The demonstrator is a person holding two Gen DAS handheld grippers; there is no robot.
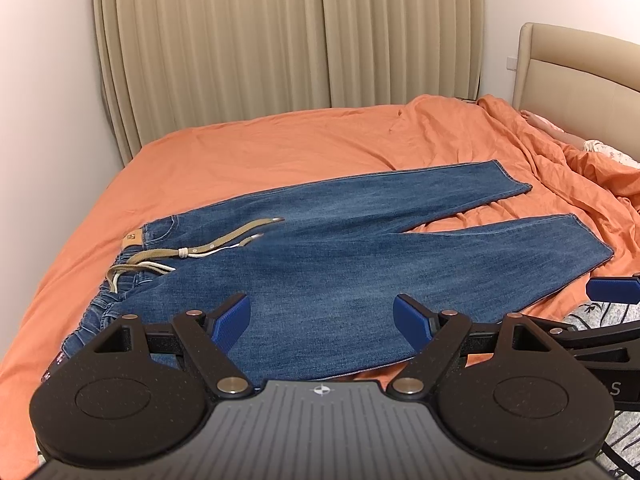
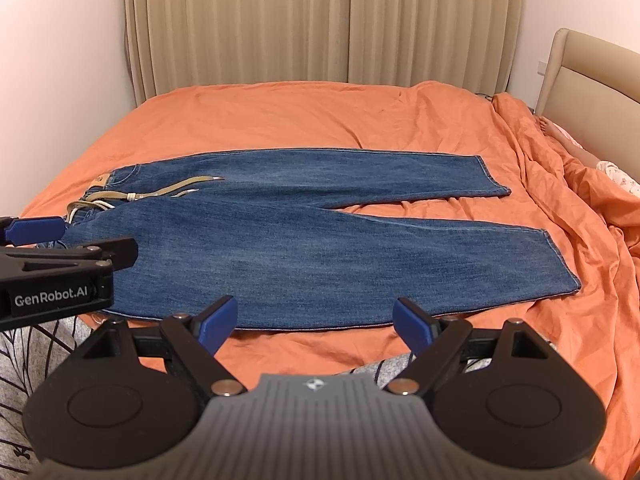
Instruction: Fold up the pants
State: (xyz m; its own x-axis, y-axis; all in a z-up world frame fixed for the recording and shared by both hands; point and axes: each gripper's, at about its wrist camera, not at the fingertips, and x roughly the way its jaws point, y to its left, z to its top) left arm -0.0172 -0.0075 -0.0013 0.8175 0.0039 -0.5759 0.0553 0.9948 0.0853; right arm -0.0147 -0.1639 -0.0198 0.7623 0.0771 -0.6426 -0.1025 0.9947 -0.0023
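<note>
Blue denim pants (image 1: 328, 256) (image 2: 280, 236) lie flat on the orange bed, waistband to the left, both legs spread toward the right. A tan drawstring (image 1: 224, 240) (image 2: 176, 192) lies across the waist. My left gripper (image 1: 322, 326) hovers open above the near edge of the pants, nothing between its blue pads. My right gripper (image 2: 316, 328) is open too, over the near hem line of the lower leg, holding nothing. Part of the left gripper's blue pad (image 2: 36, 229) shows at the left edge of the right wrist view, near the waistband.
The orange sheet (image 1: 280, 140) (image 2: 300, 116) is rumpled at the right. A person lies under it by the beige headboard (image 1: 576, 68). Beige curtains (image 1: 288, 32) hang behind the bed. A grey patterned cloth (image 2: 36, 352) lies at the near edge.
</note>
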